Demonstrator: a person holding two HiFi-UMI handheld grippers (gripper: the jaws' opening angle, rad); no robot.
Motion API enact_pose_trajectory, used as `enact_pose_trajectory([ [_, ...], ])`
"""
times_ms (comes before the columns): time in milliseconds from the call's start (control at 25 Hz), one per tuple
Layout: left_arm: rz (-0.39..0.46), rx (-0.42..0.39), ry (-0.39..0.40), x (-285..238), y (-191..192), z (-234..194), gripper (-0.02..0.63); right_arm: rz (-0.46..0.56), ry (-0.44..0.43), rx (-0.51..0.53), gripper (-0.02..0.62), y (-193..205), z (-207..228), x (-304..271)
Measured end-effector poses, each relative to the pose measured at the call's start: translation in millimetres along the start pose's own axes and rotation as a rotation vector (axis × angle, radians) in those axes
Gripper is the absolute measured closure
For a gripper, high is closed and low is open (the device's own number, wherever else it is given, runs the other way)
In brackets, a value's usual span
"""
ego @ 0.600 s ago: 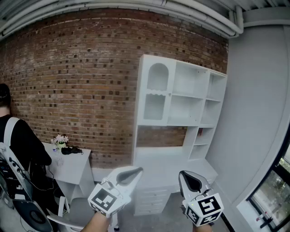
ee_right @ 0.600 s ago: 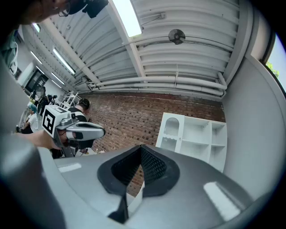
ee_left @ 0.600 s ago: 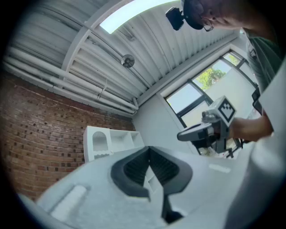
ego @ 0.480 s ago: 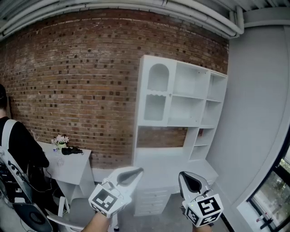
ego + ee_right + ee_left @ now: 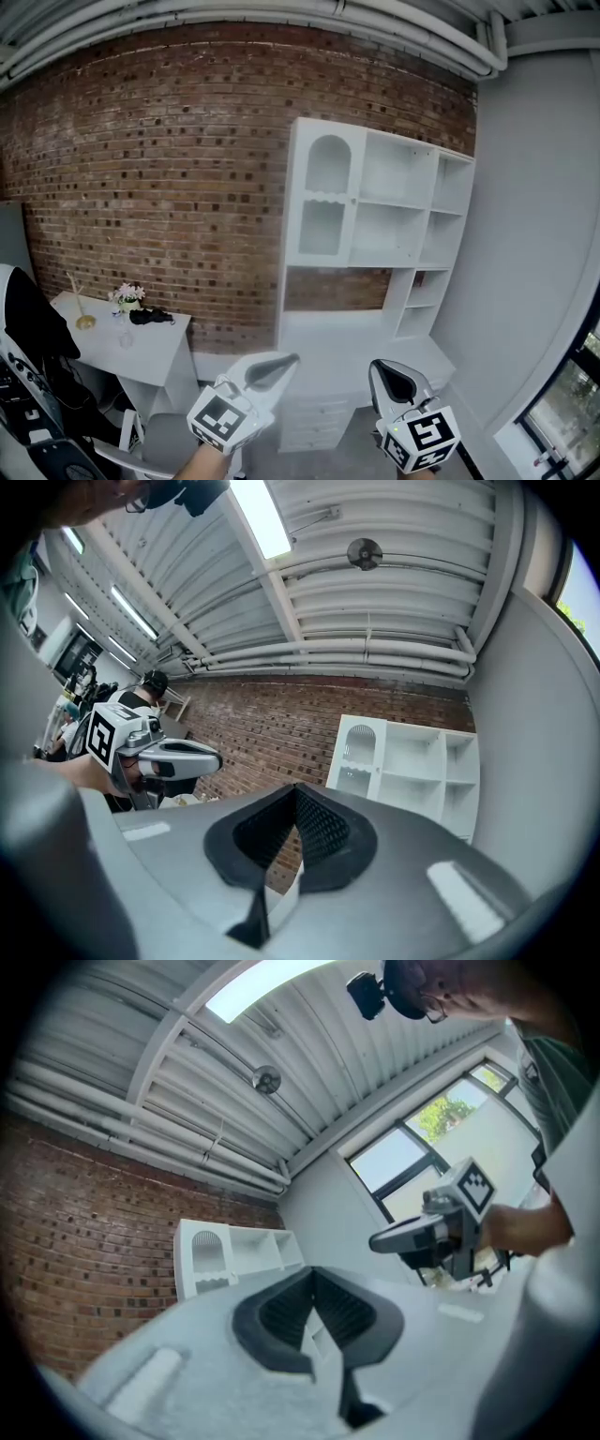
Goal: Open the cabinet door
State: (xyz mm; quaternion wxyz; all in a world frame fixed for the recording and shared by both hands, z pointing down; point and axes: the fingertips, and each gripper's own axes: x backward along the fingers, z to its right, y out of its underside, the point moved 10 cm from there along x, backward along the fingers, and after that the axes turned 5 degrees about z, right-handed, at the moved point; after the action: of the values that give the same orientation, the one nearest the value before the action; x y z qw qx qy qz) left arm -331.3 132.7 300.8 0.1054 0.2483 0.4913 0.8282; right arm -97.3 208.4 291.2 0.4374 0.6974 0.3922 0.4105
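Cabinet door (image 5: pixel 323 202): arched, white with a glazed panel, in the upper-left bay of the tall white cabinet (image 5: pixel 375 309) that stands against the brick wall (image 5: pixel 159 169). The door sits flush with the cabinet front, closed. Open shelves (image 5: pixel 398 202) fill the bays to its right, and a stack of drawers (image 5: pixel 314 412) sits low in the cabinet.

Left hand-held gripper (image 5: pixel 272 366): low in the head view, left of centre, pointing slightly upward toward the cabinet and well apart from it. Its own view shows the jaws together, pads meeting along one ridge, nothing between them.

Right hand-held gripper (image 5: pixel 394 377): low in the head view, right of centre, level with the left one and apart from it, also tilted slightly upward. Jaws together in its own view, with nothing held. Neither hand-held gripper touches the door or any part of the cabinet.

Surroundings: a small white desk (image 5: pixel 155 328) stands left of the cabinet by the wall, carrying a small bunch of flowers (image 5: pixel 125 293) and a black object (image 5: pixel 148 316) that is too small to identify. A grey chair (image 5: pixel 159 441) stands in front of the desk. Dark clothing of a person (image 5: pixel 23 323) shows at the left edge.
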Motion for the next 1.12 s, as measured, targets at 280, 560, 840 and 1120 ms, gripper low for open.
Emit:
enact_pose_trajectory([
  [280, -0.029, -0.007, -0.024, -35.6, 12.2, 14.1, 0.604, 0.050, -0.016, -0.041, 0.591, 13.4, 41.5, -0.7],
  [560, -0.032, -0.018, -0.049, -84.7, 22.5, 35.2, 0.604, 0.053, -0.049, -0.036, 0.591, 24.4, 97.3, 2.6],
  [840, -0.051, -0.016, -0.078, -123.4, 38.5, 58.7, 0.604, 0.063, -0.079, -0.034, 0.591, 39.3, 145.2, 8.1],
  [1120, -0.065, -0.006, -0.051, -147.1, 57.1, 45.3, 0.604, 0.063, -0.073, -0.044, 0.590, 52.0, 159.8, -14.2],
])
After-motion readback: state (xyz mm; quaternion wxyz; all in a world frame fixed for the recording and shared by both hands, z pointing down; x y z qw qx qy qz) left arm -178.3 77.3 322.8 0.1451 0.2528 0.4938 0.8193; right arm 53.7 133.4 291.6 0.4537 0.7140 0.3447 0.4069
